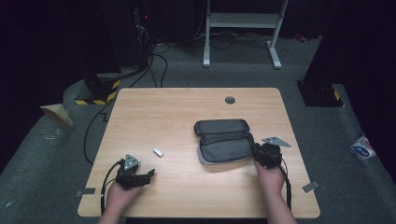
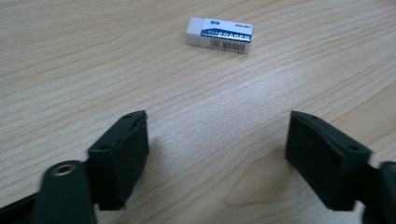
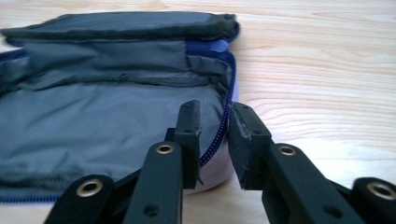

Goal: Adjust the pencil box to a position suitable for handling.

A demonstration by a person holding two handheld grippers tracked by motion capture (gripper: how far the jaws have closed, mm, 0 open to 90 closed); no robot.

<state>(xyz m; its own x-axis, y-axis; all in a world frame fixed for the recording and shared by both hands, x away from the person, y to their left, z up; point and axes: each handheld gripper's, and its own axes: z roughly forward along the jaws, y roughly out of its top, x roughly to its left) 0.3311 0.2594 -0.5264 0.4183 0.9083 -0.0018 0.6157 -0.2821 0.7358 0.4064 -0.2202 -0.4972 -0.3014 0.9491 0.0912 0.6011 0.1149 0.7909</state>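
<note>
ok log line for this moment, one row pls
left claw: open, short of eraser | right claw: shut on pencil case rim at zip | case: open, flat on table

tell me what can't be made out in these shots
- Eraser: too small in the high view for its label to be read.
- Pencil case: its left end is cut off by the edge of the right gripper view.
- Right tool: the jaws straddle the case's zipper edge; whether they pinch it is unclear.
- Left tool: its body is out of frame below.
</note>
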